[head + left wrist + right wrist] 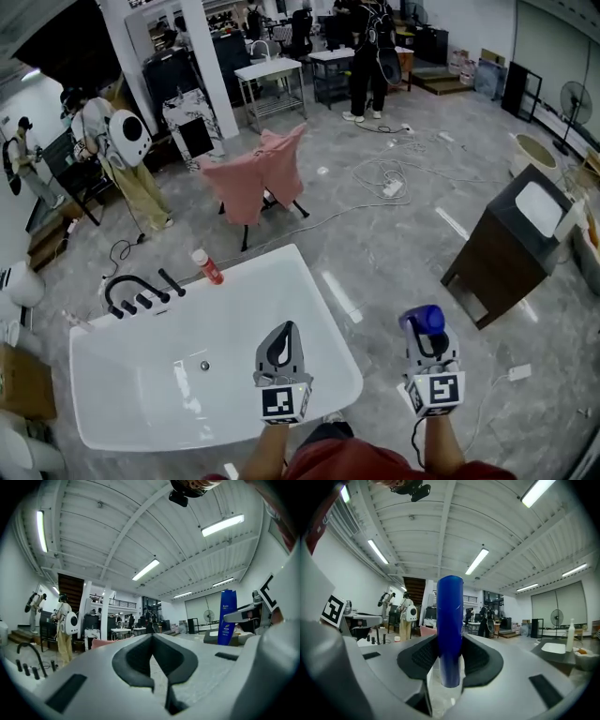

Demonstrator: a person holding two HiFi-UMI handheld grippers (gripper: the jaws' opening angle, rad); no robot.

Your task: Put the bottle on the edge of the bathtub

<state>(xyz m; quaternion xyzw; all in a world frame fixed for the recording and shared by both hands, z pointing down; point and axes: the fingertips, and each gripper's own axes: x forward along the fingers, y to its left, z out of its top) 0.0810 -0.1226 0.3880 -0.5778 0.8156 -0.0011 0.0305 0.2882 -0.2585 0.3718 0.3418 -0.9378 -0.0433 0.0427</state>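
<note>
While left gripper (285, 330) sits closed, empty, right gripper (431, 339) clamped on blue bottle (422, 319)

Blue bottle (424, 320) in right gripper (428, 343) beside white bathtub (131, 375), left gripper (284, 334) over its near side.

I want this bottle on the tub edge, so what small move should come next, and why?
Probably swing the right tool left toward the tub rim. It grips the bottle upright, but hangs over the floor, well to the right of that rim, so the bottle can't be set down yet.
</note>
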